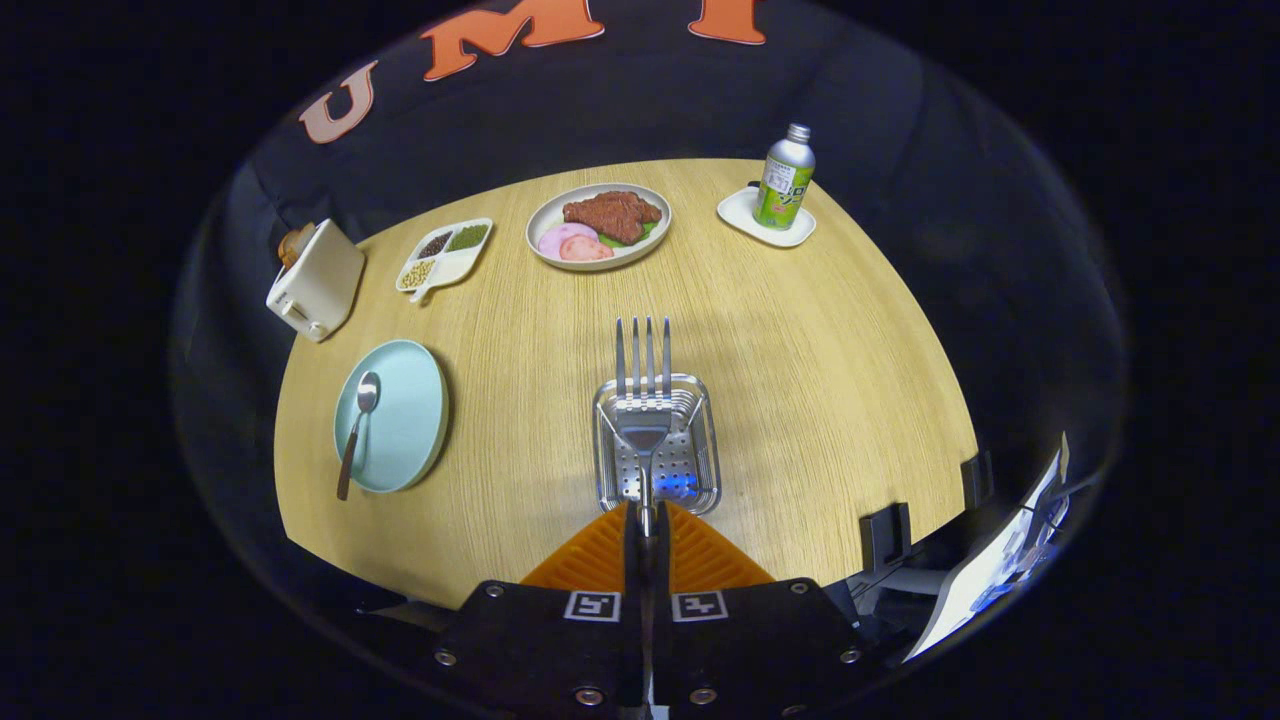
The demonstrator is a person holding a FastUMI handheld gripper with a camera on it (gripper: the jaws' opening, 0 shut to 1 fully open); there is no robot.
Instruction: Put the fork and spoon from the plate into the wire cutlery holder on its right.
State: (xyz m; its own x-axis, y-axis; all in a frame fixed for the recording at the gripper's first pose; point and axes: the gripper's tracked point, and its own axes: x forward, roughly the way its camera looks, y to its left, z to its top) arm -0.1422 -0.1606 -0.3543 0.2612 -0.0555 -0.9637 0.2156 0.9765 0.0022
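One fork (643,400), one spoon (356,430), one light blue plate (392,416), one wire cutlery holder (657,447) sit in play on the round wooden table (800,380). The gripper (645,520) points forward over the holder, its fingers (600,555) clenched on the fork's handle, with the four tines reaching past the holder's far rim. The spoon lies on the plate, well to the left of the holder, bowl away and handle trailing over the near rim. Beyond: one toaster (312,280), one divided dish (446,256) of beans, one plate of meat (598,226), one bottle (785,178) standing on a small white tray (745,215)
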